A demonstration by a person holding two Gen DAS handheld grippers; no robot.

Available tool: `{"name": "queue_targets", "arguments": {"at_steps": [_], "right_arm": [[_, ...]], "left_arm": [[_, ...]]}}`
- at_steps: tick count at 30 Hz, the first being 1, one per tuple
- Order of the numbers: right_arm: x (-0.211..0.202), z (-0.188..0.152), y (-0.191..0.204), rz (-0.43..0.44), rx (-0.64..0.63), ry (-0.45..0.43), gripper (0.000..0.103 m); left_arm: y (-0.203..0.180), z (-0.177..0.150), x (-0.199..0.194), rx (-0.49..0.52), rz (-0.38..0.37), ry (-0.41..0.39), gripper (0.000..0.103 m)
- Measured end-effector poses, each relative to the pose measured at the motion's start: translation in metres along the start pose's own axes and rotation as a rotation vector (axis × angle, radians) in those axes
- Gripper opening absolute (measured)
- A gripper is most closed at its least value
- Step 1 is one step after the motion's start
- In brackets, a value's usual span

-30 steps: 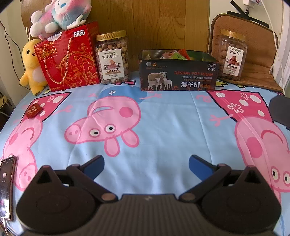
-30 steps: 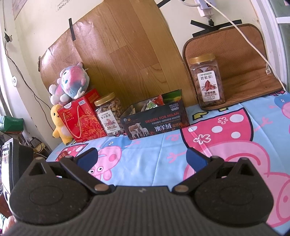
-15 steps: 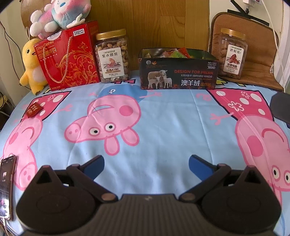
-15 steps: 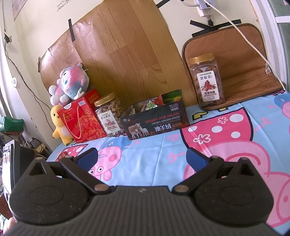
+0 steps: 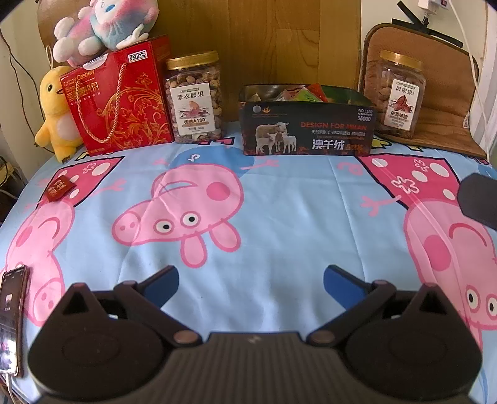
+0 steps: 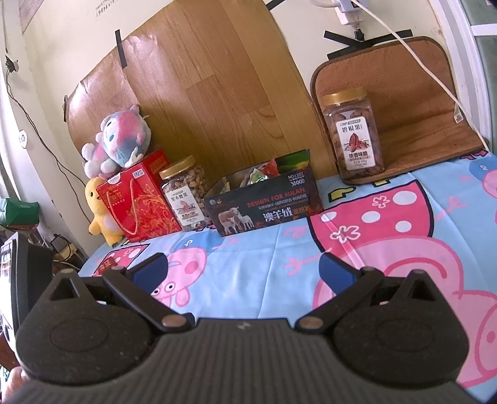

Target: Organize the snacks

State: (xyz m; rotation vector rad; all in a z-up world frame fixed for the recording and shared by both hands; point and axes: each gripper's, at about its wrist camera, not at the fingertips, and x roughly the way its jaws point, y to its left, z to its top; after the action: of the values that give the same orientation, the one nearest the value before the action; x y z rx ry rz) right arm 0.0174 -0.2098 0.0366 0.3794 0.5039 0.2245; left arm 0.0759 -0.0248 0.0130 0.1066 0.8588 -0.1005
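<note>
A dark cardboard box (image 5: 307, 130) (image 6: 264, 205) holding several snack packets stands at the back middle of the table. Left of it are a gold-lidded jar of cashews (image 5: 194, 99) (image 6: 184, 195) and a red gift box (image 5: 118, 99) (image 6: 139, 202). A jar of pecans (image 5: 396, 96) (image 6: 354, 136) stands at the back right on a brown mat. A small red snack packet (image 5: 59, 188) lies alone at the left on the cloth. My left gripper (image 5: 250, 281) hovers open near the front edge, holding nothing. My right gripper (image 6: 243, 270) is open and empty as well, raised over the right side.
The pig-print blue cloth (image 5: 279, 217) covers the table. A yellow duck plush (image 5: 54, 112) and a pink-blue plush (image 5: 102, 21) sit at the back left. A phone (image 5: 11, 317) lies at the front left edge. A wooden board (image 6: 211, 93) leans behind; a white cable (image 6: 419, 62) hangs right.
The left gripper has eased back and tilted slightly, so the back row sits a little lower in its view. The right gripper has barely shifted. Nothing was grasped or released.
</note>
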Motion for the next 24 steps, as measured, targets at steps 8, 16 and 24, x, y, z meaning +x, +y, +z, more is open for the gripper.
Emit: {"name": "queue_targets", "arguments": {"at_steps": [8, 16, 24], "right_arm": [[0.002, -0.001, 0.003, -0.003, -0.006, 0.007, 0.103], [0.003, 0.000, 0.003, -0.007, -0.004, 0.003, 0.103], [0.003, 0.003, 0.002, -0.012, 0.008, -0.007, 0.103]], "left_arm": [[0.000, 0.002, -0.002, 0.014, 0.017, -0.018, 0.103], [0.001, 0.006, -0.003, 0.019, 0.029, -0.034, 0.103], [0.001, 0.013, -0.009, 0.027, 0.053, -0.077, 0.103]]}}
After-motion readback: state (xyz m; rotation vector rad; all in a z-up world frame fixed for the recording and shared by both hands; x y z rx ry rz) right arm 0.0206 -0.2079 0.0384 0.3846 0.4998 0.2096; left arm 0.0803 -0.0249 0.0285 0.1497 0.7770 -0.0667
